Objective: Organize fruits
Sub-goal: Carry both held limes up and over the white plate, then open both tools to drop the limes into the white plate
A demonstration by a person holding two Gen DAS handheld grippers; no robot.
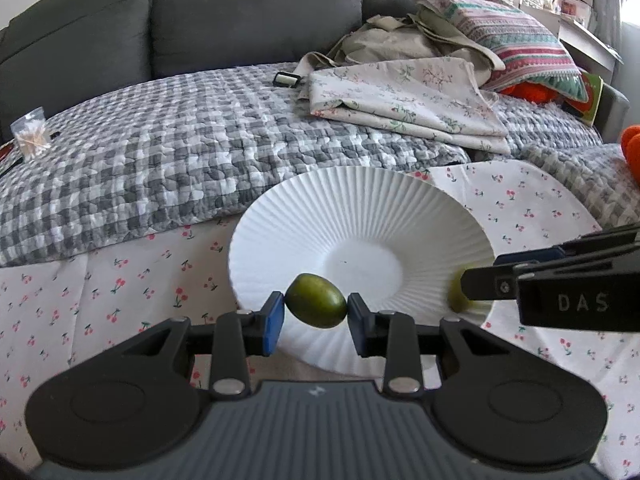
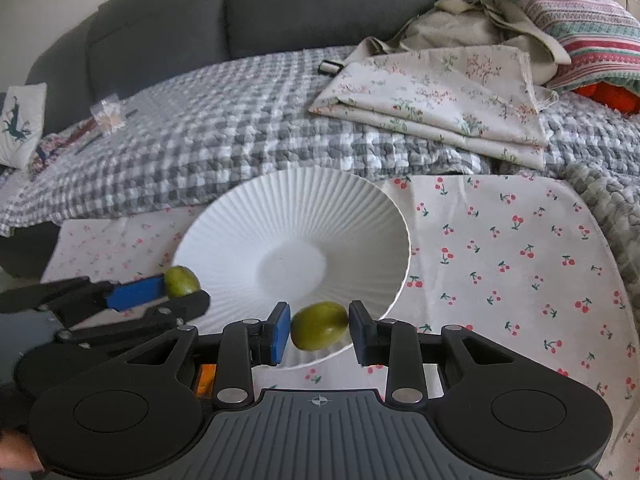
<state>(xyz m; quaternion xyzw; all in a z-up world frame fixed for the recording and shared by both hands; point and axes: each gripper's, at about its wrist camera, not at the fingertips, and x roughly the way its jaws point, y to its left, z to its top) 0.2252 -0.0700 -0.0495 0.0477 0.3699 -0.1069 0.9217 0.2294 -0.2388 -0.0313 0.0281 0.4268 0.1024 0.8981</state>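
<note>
plate [image 1: 280, 216] on cloth [image 1: 120, 280], sofa [image 1: 240, 8] behind (folded fabric [image 1: 408, 100] on it)

A grey sofa [image 1: 256, 8] stands at the back, its seat covered by a grey-and-white checked quilt [image 1: 160, 152]. On the quilt lie a folded floral cloth [image 1: 404, 96], a rumpled beige bag [image 1: 400, 36] and a striped pillow [image 1: 516, 40]. A small clear packet of sticks [image 1: 31, 136] rests at the quilt's left edge. A cherry-print cloth [image 2: 500, 248] spreads in front.
</note>
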